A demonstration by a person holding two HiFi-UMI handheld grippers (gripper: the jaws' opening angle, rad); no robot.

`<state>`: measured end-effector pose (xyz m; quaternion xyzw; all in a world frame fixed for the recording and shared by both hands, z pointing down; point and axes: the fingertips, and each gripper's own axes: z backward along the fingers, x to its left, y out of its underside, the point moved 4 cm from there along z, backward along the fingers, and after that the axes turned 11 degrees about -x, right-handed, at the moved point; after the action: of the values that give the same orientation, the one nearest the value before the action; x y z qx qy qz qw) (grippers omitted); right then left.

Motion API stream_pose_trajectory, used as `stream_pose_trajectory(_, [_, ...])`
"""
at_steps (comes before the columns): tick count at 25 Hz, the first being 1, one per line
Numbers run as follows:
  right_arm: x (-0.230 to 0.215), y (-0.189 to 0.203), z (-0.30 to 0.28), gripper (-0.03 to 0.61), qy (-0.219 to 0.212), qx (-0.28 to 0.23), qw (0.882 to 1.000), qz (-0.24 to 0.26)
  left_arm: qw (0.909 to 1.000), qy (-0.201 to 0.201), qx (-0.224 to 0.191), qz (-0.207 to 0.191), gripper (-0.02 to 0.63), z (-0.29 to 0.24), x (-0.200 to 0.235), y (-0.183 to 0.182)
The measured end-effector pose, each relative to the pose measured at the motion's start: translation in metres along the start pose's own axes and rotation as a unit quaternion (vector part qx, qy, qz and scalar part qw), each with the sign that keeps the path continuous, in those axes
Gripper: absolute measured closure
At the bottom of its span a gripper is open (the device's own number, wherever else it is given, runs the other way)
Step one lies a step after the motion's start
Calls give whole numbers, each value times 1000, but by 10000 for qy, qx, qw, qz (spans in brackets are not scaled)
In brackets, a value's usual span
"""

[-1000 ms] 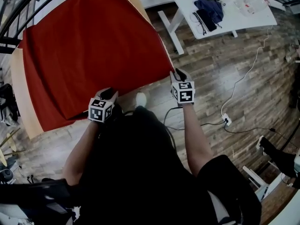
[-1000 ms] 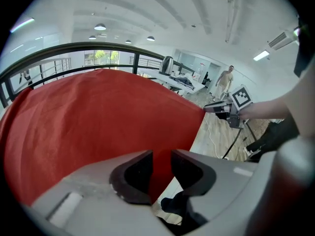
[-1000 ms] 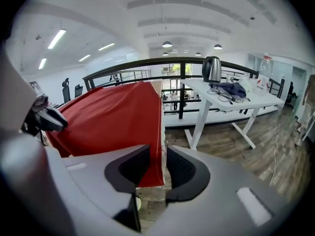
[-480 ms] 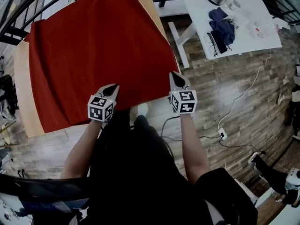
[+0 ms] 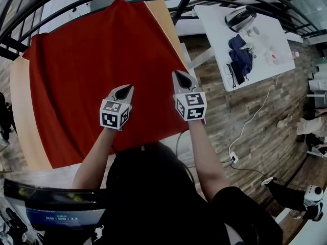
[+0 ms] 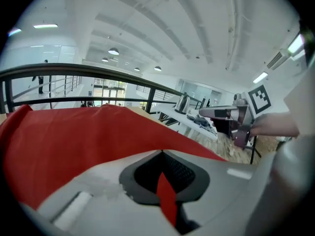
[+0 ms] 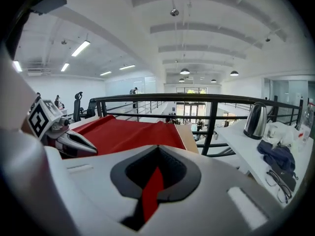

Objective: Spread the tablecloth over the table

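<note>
Head view: holding the near edge of the red tablecloth (image 5: 87, 80) up above the worktop (image 5: 21, 121) with left gripper (image 5: 124, 91) and right gripper (image 5: 180, 78).

Left gripper view: fingers (image 6: 147, 173) pinched tight on a red fold.

Right gripper view: same, shut on cloth (image 7: 128, 132).

Looks mid-spread. Next, probably pull even over the worktop, then lay flat.

Bright, even white light from round ceiling lamps (image 7: 184, 72) leaves the red fabric tablecloth (image 5: 97, 75) evenly lit. Fisheye bending and dark corners throughout; the nearest foreground is soft.

Open-plan office mezzanine: black railing (image 7: 197, 98), ceiling lamps (image 7: 185, 72), white desk (image 5: 217, 32), kettle (image 7: 255, 120).
</note>
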<state>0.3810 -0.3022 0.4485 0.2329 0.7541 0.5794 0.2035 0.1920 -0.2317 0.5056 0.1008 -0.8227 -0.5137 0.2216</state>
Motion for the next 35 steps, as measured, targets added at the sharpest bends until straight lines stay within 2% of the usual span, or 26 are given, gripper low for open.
stream_pose_trajectory(3, [-2,-19,-34,569,157,-76,9998,85,9993,-19,-295,217,609,-15,25,-32])
stream_pose_trajectory(7, [-16,-56,-66,569,484,-352,9982,-90,9971,-257,-562,448,609,-34,57,-78])
stream_pose_trajectory(10, [-22,-78,-113,568,310,-462,9984,86,9960,-452,-617,460,609,-62,79,-101])
stream_pose_trajectory(14, [-46,-71,-211,569,-52,-330,9987,397,9955,-608,-674,258,607,-127,124,-116])
stream_pose_trajectory(17, [-64,-55,-267,569,-325,-171,9981,501,9948,-768,-665,46,609,-165,145,-120])
stream_pose_trajectory(21, [-82,-32,-325,568,-642,-2,9966,507,9935,-912,-676,-9,609,-206,170,-120])
stream_pose_trajectory(29, [-99,-13,-416,559,-924,256,9936,604,9917,-1228,-329,178,598,-245,221,-97])
stream_pose_trajectory(31, [-100,-9,-436,488,-970,394,9926,614,9909,-1283,-299,257,597,-247,228,-91])
stream_pose_trajectory(33, [-105,-3,-452,462,-954,563,9922,575,9902,-1335,-294,282,597,-249,231,-86])
stream_pose_trajectory(35, [-109,4,-465,408,-967,806,9907,520,9905,-1319,-286,247,590,-250,229,-85])
